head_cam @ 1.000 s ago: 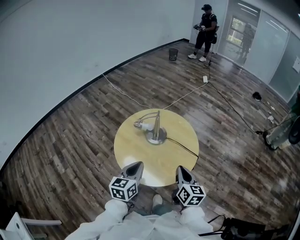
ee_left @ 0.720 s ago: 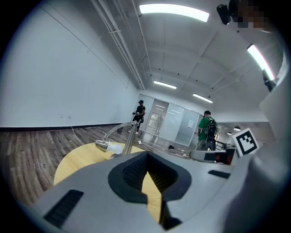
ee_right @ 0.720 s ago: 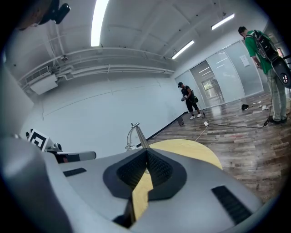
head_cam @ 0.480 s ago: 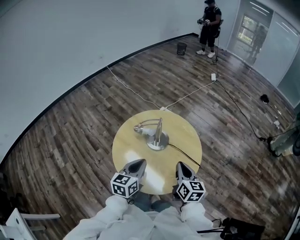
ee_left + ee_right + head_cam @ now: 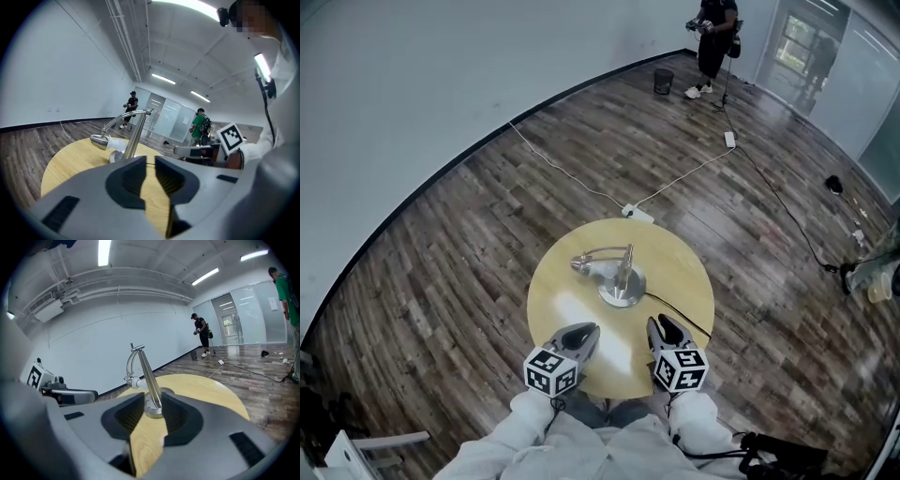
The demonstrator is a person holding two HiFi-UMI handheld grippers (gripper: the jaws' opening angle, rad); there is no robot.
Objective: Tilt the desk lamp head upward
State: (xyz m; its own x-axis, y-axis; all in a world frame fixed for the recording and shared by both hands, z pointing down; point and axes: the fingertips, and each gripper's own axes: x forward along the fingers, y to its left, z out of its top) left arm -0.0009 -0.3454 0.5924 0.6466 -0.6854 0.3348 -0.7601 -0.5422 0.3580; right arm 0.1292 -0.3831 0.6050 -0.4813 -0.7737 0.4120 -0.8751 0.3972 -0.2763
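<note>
A silver desk lamp [image 5: 622,281] stands on the round wooden table [image 5: 675,272]. Its arm curves left and its head [image 5: 580,265] with a white bulb hangs low over the tabletop. My left gripper [image 5: 585,332] is shut and empty over the table's near edge. In the left gripper view the lamp [image 5: 135,135] is ahead of it and apart. My right gripper [image 5: 658,326] has just been opening, with nothing between its jaws. In the right gripper view the lamp's stem [image 5: 148,379] stands straight ahead, beyond the jaws.
A black cable [image 5: 677,306] runs from the lamp base off the table's right side. A white power strip [image 5: 637,213] with cords lies on the wood floor behind the table. A person [image 5: 712,37] and a small bin [image 5: 663,82] are far back.
Both grippers have come forward over the table's near edge, closer to the lamp. The right gripper's jaws have parted a little. The lamp has not moved.
</note>
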